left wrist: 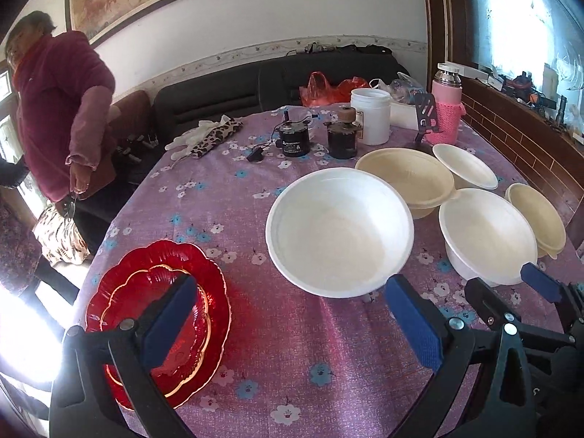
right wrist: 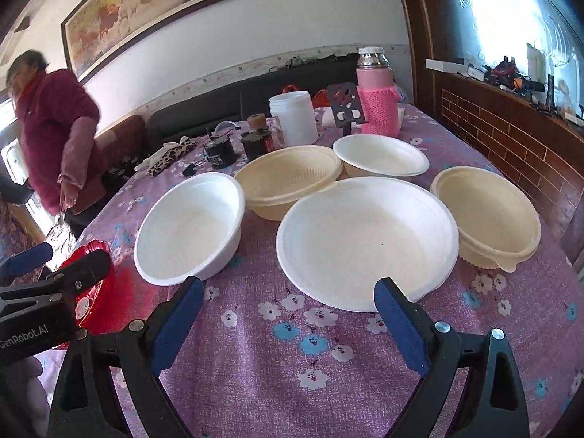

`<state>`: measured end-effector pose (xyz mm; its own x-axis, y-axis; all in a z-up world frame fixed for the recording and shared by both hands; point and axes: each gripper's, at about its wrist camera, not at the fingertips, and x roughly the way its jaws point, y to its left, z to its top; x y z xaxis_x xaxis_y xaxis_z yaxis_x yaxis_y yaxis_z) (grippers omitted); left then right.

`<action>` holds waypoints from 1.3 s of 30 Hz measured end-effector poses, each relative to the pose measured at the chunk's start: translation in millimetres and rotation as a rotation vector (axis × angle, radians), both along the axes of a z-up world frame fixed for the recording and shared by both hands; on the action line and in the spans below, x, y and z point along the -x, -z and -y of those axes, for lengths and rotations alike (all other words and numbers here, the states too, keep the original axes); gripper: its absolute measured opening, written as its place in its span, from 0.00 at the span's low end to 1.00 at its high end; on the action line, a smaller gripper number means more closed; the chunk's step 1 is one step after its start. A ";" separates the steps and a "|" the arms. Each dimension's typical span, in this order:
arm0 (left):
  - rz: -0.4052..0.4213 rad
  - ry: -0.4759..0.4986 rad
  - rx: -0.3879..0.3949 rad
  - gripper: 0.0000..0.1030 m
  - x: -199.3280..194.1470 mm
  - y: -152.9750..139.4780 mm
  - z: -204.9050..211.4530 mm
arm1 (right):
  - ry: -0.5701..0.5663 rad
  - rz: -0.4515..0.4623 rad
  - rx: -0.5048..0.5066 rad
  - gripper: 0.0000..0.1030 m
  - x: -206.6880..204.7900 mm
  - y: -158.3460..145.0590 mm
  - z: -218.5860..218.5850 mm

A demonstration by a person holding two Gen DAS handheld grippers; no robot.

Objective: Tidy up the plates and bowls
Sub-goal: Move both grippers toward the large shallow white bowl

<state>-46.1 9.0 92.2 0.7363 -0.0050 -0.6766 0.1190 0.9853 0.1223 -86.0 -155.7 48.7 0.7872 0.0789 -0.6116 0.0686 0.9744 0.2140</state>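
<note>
Now we hold left gripper and right gripper spread, gripping nothing | bare tablecloth ahead | white bowls three, cream bowls two (rims touching) | red glass plates two, stacked by left table edge.

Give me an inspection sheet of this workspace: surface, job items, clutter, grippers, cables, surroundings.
Surface: floral purple tablecloth.
Job's things: red plates, smaller stacked on larger; three white bowls; two cream bowls.
Clutter: white jar, pink thermos, two motors, gloves.
Grippers: left gripper open, empty; right gripper open, empty.
Cables: motor lead with plug.
Surroundings: bystander in magenta, dark sofa.
</note>
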 end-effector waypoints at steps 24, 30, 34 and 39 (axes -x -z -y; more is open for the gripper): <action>0.023 0.112 0.101 1.00 -25.6 -48.5 20.4 | 0.025 0.095 -0.127 0.94 -4.6 -22.8 23.5; 0.066 0.071 0.168 1.00 -27.0 -58.0 3.8 | 0.060 0.210 -0.023 0.98 9.2 -30.0 3.9; 0.018 0.038 0.193 1.00 -36.2 -56.2 -14.5 | 0.055 0.183 -0.096 1.00 -6.5 -33.8 10.5; 0.010 -0.036 0.244 1.00 -55.5 -60.2 -56.7 | -0.061 0.117 -0.208 1.00 -25.0 -32.4 2.3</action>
